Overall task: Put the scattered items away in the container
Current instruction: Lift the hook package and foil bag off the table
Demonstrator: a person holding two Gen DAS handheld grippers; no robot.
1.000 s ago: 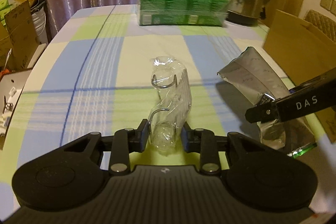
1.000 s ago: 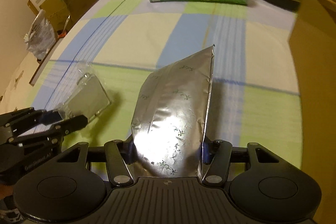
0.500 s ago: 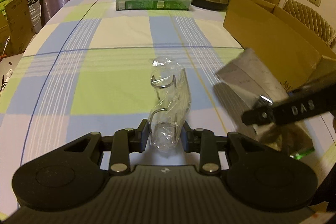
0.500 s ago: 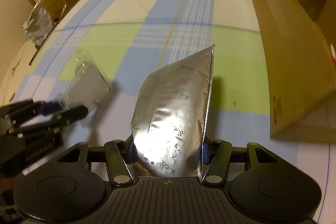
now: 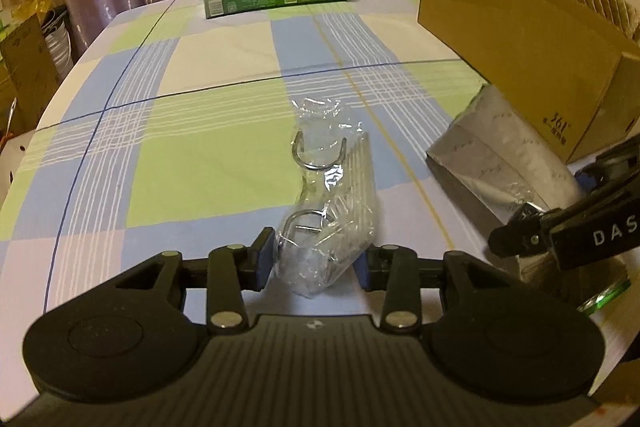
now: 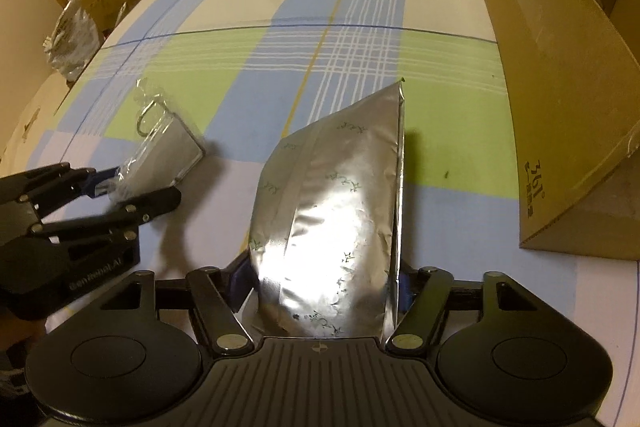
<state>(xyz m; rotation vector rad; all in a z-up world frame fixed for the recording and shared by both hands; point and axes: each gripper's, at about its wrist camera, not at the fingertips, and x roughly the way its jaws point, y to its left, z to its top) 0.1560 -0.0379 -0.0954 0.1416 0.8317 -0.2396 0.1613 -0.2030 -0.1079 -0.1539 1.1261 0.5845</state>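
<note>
Foil pouch (image 6: 332, 227) and clear packet (image 5: 328, 223) sit between just-widened jaws, barely pinched; both could be dropped before the cardboard box (image 6: 560, 99) at two o'clock.

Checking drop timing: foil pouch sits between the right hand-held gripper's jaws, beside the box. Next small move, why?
Probably close again on the silver foil pouch and lift it over the cardboard box wall. The right hand-held gripper has just been opening its jaws, a gap shows beside one pad, yet the pouch is outside the box.
</note>
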